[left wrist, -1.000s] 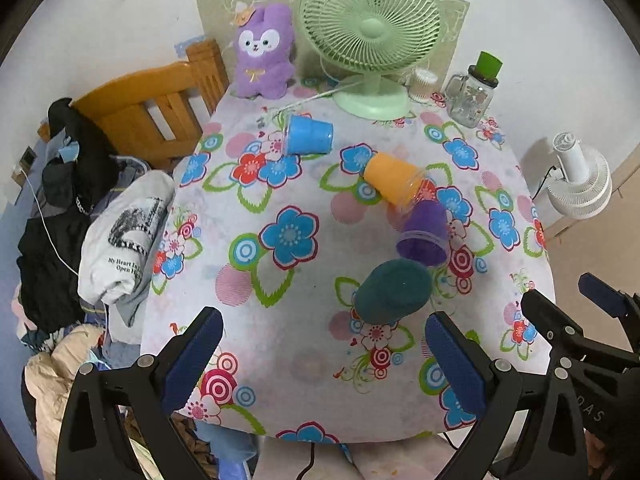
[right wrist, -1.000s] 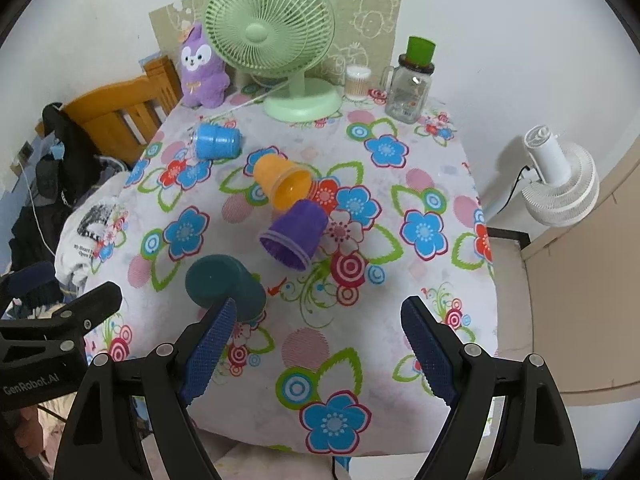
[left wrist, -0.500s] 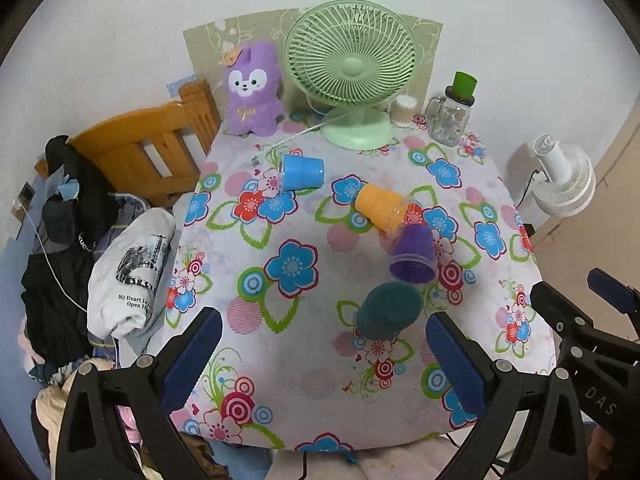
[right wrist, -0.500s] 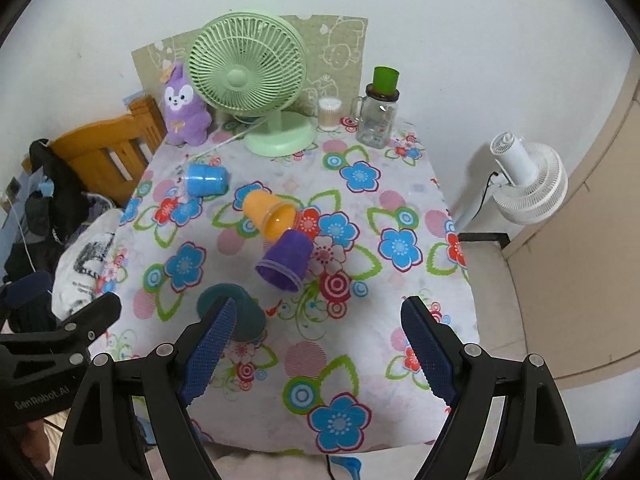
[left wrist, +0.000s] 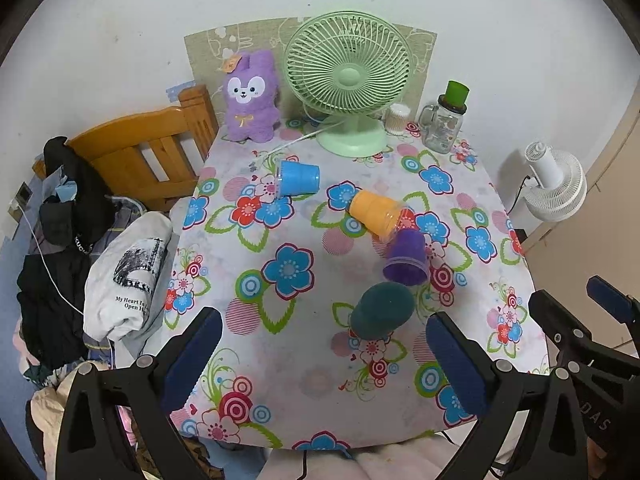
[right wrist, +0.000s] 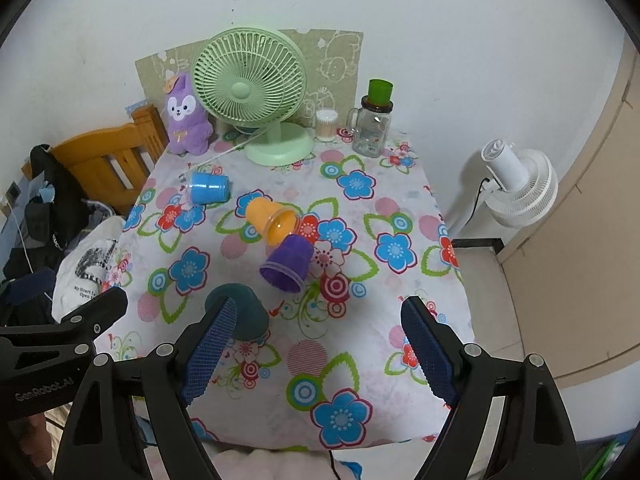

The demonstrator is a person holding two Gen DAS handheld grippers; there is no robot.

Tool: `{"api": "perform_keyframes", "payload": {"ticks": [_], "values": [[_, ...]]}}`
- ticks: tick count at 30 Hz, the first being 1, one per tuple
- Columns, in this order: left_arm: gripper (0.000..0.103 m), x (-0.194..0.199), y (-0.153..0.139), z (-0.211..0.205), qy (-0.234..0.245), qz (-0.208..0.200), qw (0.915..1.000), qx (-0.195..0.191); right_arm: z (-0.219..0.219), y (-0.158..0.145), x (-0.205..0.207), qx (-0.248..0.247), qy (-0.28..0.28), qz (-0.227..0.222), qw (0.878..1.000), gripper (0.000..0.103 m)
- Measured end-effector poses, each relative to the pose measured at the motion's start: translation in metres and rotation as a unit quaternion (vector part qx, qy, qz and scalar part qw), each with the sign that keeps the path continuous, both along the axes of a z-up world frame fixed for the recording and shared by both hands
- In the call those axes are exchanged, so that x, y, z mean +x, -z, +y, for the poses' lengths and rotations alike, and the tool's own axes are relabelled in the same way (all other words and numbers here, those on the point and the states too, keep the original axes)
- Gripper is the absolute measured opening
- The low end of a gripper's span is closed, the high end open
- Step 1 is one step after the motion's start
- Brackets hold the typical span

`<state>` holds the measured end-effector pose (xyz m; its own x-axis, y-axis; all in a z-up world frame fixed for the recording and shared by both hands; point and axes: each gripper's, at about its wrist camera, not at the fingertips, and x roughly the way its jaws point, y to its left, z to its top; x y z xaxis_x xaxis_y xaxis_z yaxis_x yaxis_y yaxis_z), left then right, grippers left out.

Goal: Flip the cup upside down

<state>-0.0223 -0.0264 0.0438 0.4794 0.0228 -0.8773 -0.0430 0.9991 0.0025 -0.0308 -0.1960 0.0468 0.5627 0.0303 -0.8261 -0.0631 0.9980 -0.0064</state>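
Several plastic cups sit on the flowered tablecloth (left wrist: 304, 376). A blue cup (left wrist: 299, 178) (right wrist: 209, 188) and an orange cup (left wrist: 374, 210) (right wrist: 272, 218) lie on their sides. A purple cup (left wrist: 406, 257) (right wrist: 287, 263) and a dark green cup (left wrist: 382, 310) (right wrist: 240, 312) stand upside down. My left gripper (left wrist: 326, 364) is open and empty above the table's near edge. My right gripper (right wrist: 318, 354) is open and empty too, with its left finger in front of the green cup.
A green desk fan (left wrist: 348, 76), a purple plush toy (left wrist: 250, 96), a glass jar with a green lid (left wrist: 444, 120) and a small white container (left wrist: 397, 118) stand at the back. A wooden chair (left wrist: 132, 152) with clothes is left; a white floor fan (left wrist: 554, 184) right.
Both grippers have pulled back and up from the table, so the cups look smaller and farther. The cups have not moved. Both grippers stay open.
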Motion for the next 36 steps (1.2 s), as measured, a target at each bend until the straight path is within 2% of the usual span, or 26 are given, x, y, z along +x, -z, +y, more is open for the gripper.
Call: {"api": "perform_keyframes", "payload": {"ticks": [36], "values": [[0.103, -0.0071, -0.0036, -0.0018, 0.001, -0.004, 1.0, 0.003, 0.0003, -0.0006, -0.0055, 0.002, 0.003, -0.004, 1.0, 0.087]]}}
